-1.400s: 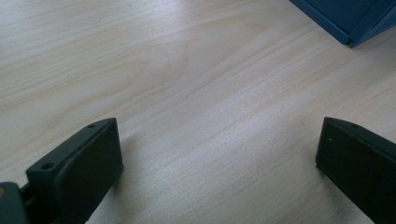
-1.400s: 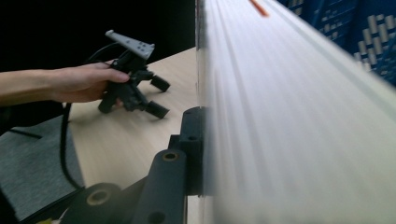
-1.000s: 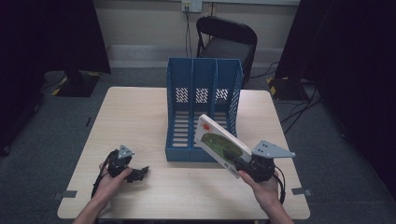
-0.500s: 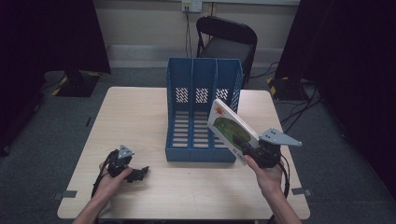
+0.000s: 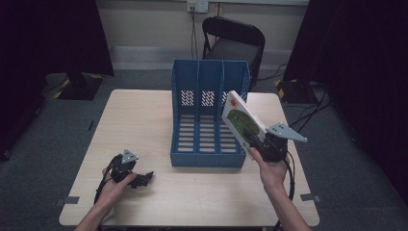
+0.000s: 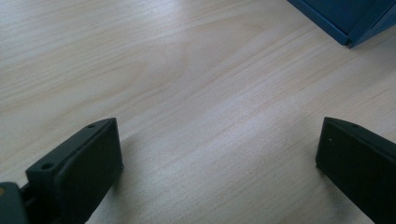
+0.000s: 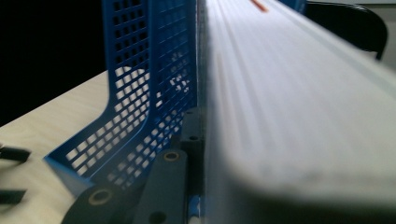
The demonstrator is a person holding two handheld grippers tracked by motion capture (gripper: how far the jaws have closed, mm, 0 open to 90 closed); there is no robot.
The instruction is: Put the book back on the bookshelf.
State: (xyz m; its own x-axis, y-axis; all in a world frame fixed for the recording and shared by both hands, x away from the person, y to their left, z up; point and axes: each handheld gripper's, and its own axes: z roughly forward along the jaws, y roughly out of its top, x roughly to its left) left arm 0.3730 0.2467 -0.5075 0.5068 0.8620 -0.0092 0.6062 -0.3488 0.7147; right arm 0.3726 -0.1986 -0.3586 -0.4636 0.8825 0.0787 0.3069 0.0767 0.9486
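A blue three-slot file rack [image 5: 208,115] stands upright in the middle of the wooden table [image 5: 139,120]. My right gripper [image 5: 257,143] is shut on a white book with a green and red cover [image 5: 242,123], held tilted above the rack's right front corner. In the right gripper view the book's white page edge [image 7: 299,93] lies close beside the rack's perforated blue wall [image 7: 140,107]. My left gripper [image 5: 144,179] rests on the table at the front left, open, with bare wood between its jaws [image 6: 219,154].
A black folding chair [image 5: 231,41] stands behind the table's far edge. Cables run along the floor at the right [image 5: 308,113]. Bare tabletop lies left of the rack, and a corner of the rack [image 6: 348,21] shows in the left gripper view.
My right gripper has lifted the book and carried it up and to the right, turning it more upright beside the rack's right slot. The left gripper has stayed put.
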